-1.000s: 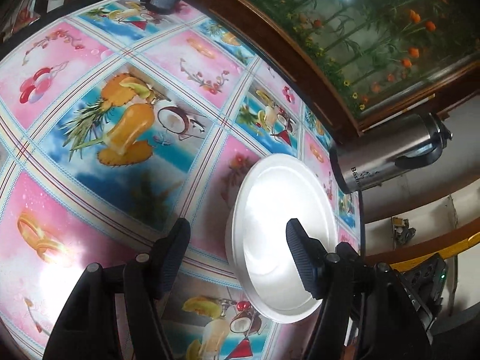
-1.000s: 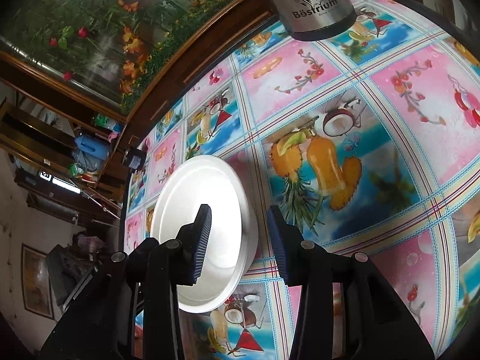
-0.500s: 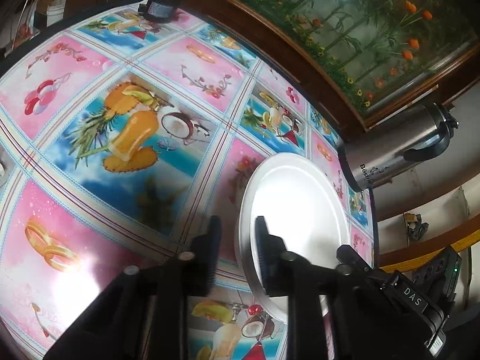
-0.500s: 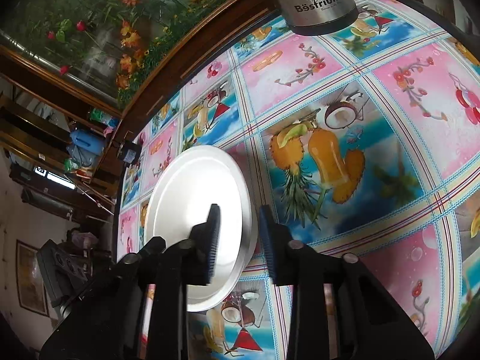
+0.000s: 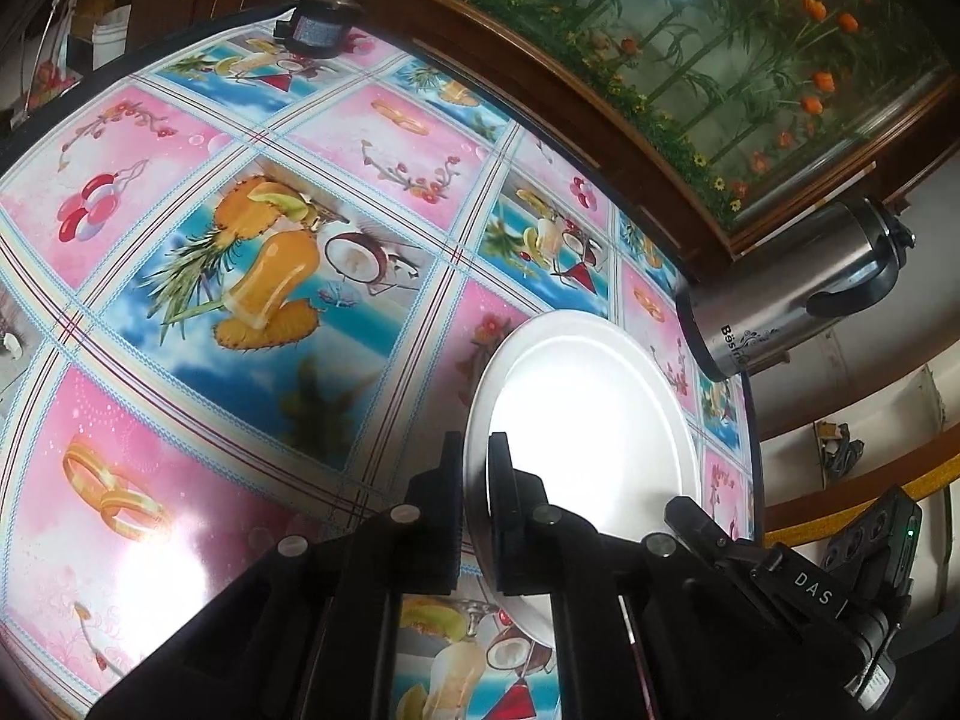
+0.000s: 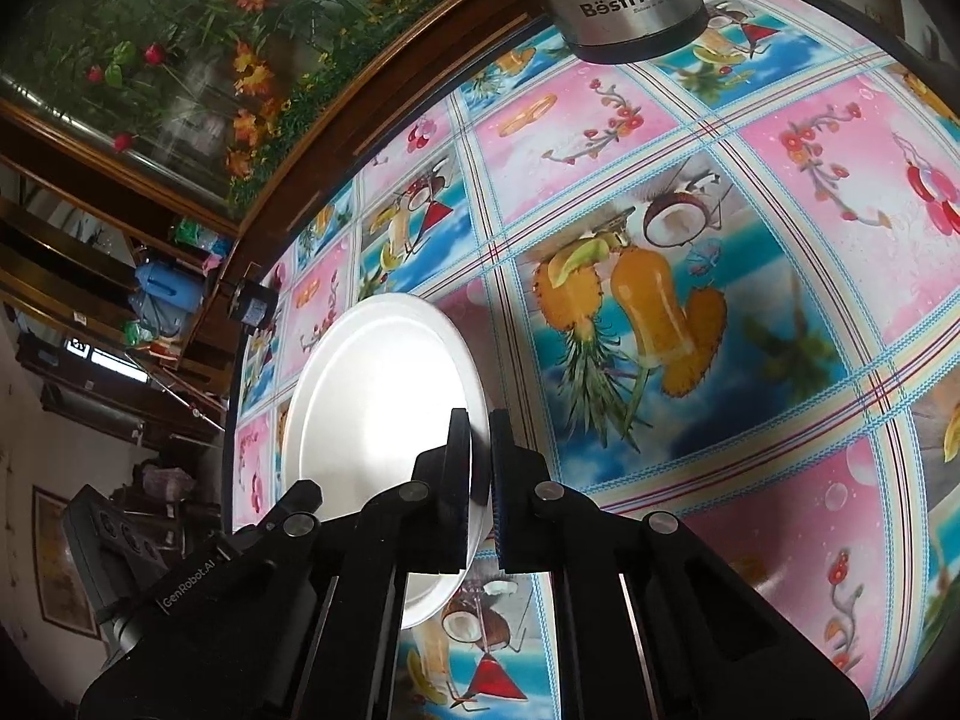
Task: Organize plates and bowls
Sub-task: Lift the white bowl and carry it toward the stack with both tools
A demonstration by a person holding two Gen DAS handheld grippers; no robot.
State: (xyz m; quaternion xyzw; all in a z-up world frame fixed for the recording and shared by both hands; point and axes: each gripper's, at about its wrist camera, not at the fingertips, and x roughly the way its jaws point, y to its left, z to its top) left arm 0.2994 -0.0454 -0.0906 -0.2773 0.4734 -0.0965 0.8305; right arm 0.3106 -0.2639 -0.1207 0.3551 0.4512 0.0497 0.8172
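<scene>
low in each wrist view we tilt both grippers down over the fruit-print tablecloth [image 5: 252, 360]. since a second ago the wide jaws have closed: our left gripper [image 5: 475, 483] and right gripper [image 6: 478, 468] pinch opposite rims of the white plate [image 5: 591, 414], centre-frame.

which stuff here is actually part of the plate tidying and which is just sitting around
In the job: white plate, left gripper and right gripper, both clamped on its rim.
Just lying about: steel flask, small dark jar, fruit-print tablecloth.
</scene>
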